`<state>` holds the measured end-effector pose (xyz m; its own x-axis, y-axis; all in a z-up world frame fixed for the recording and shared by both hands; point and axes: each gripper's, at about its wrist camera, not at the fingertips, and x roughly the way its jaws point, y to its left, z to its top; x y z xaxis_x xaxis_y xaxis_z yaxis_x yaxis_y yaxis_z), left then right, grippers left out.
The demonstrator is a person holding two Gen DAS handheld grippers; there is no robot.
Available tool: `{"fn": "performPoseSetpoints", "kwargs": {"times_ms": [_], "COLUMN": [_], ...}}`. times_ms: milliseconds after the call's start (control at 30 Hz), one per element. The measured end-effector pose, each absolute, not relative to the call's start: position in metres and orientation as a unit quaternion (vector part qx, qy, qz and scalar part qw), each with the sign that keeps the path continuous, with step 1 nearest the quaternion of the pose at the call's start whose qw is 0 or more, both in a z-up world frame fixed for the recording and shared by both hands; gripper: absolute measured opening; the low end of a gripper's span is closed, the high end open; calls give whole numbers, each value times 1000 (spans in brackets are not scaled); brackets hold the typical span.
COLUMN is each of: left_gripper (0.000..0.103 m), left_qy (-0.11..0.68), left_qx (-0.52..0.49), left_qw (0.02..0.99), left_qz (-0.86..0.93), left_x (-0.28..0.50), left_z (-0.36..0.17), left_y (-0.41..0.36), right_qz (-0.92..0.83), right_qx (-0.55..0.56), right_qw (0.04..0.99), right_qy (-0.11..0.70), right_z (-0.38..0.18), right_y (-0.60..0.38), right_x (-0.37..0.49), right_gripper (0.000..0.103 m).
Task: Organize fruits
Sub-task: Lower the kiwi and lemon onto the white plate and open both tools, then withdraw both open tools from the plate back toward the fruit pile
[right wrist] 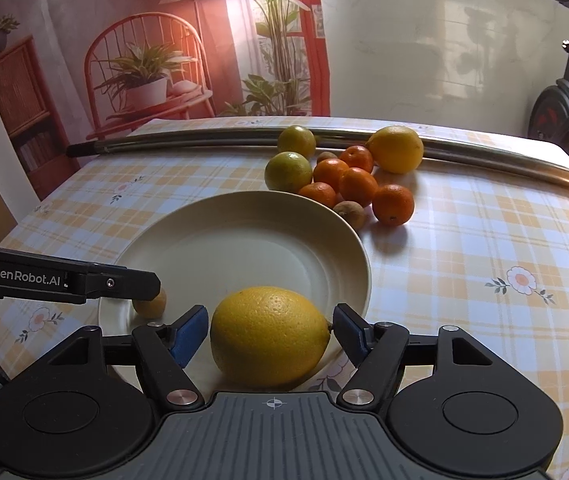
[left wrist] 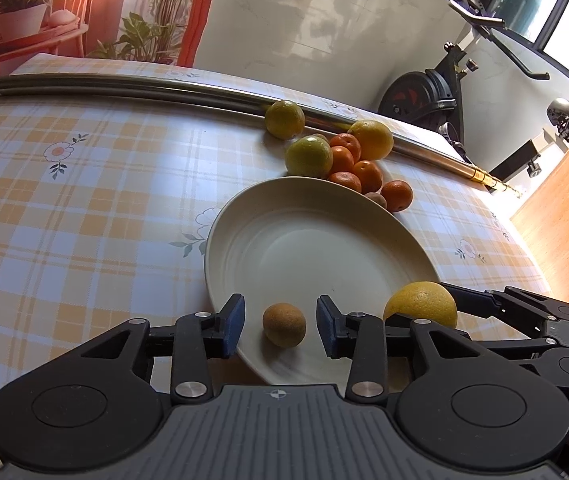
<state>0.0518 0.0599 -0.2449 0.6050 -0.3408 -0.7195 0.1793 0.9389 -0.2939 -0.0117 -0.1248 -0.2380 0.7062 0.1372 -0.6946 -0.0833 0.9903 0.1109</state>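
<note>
L gripper (left wrist: 279, 326): jaws apart, kiwi (left wrist: 284, 325) between, not touching, on plate (left wrist: 316, 248) near rim.
R gripper (right wrist: 270, 330): jaws wide, lemon (right wrist: 269, 336) between at plate's near rim; can't tell if touching.
Pile (right wrist: 348, 180): beyond plate's far rim, by rod (right wrist: 204, 138).

Daylight is pouring in from the window at the upper right, leaving its panes blown out to white in the left wrist view. The glossy white wall (right wrist: 444, 48) is catching soft reflections and a vague shadow. The round orange mandarin (right wrist: 393, 205) is casting a short shadow toward the camera onto the yellow checked tablecloth (right wrist: 464, 240). The long steel pole (left wrist: 124, 86) is bowing under fisheye distortion. Both pictures are staying sharp at centre, with a warm reddish flare washing over the printed plant backdrop (right wrist: 144, 60).
</note>
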Motion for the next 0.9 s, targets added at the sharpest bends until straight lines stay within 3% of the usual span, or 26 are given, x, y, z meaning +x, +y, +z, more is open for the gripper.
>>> {"fn": "performPoseSetpoints", "kwargs": {"times_ms": [200,467,833,900], "left_gripper": [43,57,91,92], "left_qy": [412,376,296,282], "left_qx": [-94,-60,-35,-33], "left_qw": [896,916,951,956], "left_qz": [-139,-127,-80,-67], "left_x": [50,55,74,79], "left_z": [-241,-222,-178,-171], "left_y": [60,61,65,64], "right_qz": [60,67,47,38], "right_qx": [35,10,-2,-2], "right_qw": [929,942,955,958], "right_qy": [362,330,293,285], "right_z": [-233,-214,-181,-175], "right_y": [-126,-127,-152,-162], "right_x": [-15,-15,7,14], "right_gripper": [66,66,67,67]}}
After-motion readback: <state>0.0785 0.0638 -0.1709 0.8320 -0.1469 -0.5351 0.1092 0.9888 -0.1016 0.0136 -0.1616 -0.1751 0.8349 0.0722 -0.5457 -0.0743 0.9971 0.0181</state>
